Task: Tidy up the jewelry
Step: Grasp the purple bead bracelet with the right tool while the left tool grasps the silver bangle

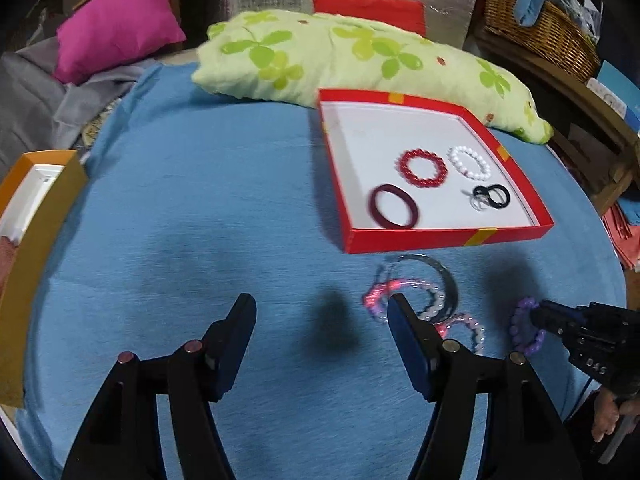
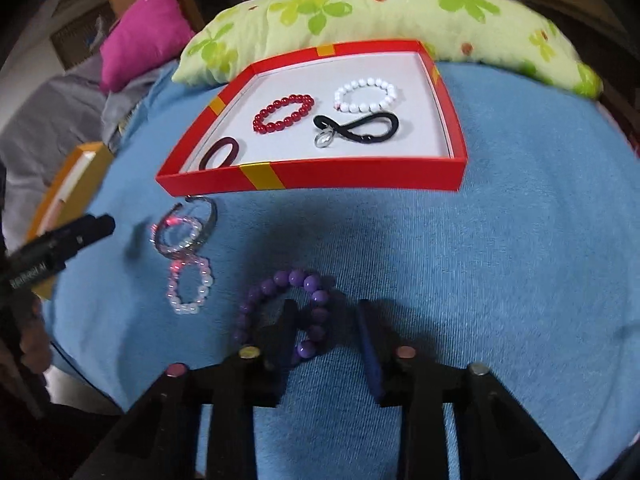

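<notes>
A red box (image 1: 404,240) (image 2: 352,176) on the blue cloth holds a red bead bracelet (image 1: 422,167) (image 2: 284,113), a white bead bracelet (image 1: 469,163) (image 2: 366,95), a dark red band (image 1: 394,205) (image 2: 220,153) and a black hair tie (image 1: 491,196) (image 2: 360,127). Pink bead bracelets (image 1: 400,292) (image 2: 188,280) and a clear bangle (image 1: 444,276) (image 2: 200,216) lie in front of the box. My left gripper (image 1: 322,312) is open and empty over the cloth. My right gripper (image 2: 326,312) is open around one side of a purple bead bracelet (image 2: 298,280) (image 1: 524,332); it also shows in the left wrist view (image 1: 560,320).
A green patterned pillow (image 1: 340,64) (image 2: 380,20) lies behind the box. An orange box (image 1: 36,248) (image 2: 68,192) stands at the left edge. A pink cushion (image 1: 116,28) and a wicker basket (image 1: 540,28) sit further back.
</notes>
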Available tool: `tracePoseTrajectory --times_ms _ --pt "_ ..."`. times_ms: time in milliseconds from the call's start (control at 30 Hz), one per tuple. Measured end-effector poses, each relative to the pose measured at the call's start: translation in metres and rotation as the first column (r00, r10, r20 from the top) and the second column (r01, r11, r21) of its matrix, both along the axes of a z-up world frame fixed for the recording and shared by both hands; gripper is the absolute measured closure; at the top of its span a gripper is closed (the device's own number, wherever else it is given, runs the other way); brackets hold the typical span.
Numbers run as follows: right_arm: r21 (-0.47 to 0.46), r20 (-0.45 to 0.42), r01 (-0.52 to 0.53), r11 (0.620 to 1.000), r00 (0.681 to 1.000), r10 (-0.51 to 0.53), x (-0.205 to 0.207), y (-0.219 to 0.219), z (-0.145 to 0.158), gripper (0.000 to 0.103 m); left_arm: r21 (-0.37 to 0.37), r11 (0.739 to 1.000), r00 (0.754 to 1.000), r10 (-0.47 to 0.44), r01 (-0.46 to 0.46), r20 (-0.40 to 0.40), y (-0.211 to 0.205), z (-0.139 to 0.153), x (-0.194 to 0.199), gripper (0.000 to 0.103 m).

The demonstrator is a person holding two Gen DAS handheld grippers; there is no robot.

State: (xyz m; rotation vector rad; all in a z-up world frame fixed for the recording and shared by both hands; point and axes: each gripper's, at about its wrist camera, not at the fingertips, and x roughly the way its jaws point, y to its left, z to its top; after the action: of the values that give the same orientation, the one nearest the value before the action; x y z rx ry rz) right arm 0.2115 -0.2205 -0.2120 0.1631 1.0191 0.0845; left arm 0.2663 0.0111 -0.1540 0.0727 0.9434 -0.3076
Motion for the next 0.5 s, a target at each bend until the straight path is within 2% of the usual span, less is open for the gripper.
tracePoseTrajectory --times_ms 67,167,267,400,500 --pt "-0.046 0.005 -0.004 0.999 1.0 0.004 0.002 0.005 0.0 0.092 -0.015 1.0 1.0 -0.01 0.01 -0.026 -0.01 -0.004 0.004 0.034" --pt "-0.056 0.005 0.036 0.998 0.999 -0.036 0.005 0.001 0.001 0.092 -0.024 0.999 0.997 -0.049 0.048 -0.053 -0.03 -0.009 0.007 0.033" --pt "-0.084 0.005 0.12 0.989 0.993 -0.12 0.009 -0.012 0.003 0.092 -0.007 0.996 0.994 -0.089 0.089 -0.063 -0.052 -0.013 0.009 0.028" --pt "-0.002 -0.026 0.168 0.986 0.985 -0.168 0.014 -0.029 0.002 0.092 0.039 0.99 0.988 -0.134 0.137 -0.08 -0.078 -0.021 0.011 0.028" --pt "-0.015 -0.025 0.16 0.987 0.987 -0.16 0.013 -0.026 0.002 0.092 0.063 0.988 0.987 -0.136 0.141 -0.086 -0.088 -0.026 0.015 0.027"
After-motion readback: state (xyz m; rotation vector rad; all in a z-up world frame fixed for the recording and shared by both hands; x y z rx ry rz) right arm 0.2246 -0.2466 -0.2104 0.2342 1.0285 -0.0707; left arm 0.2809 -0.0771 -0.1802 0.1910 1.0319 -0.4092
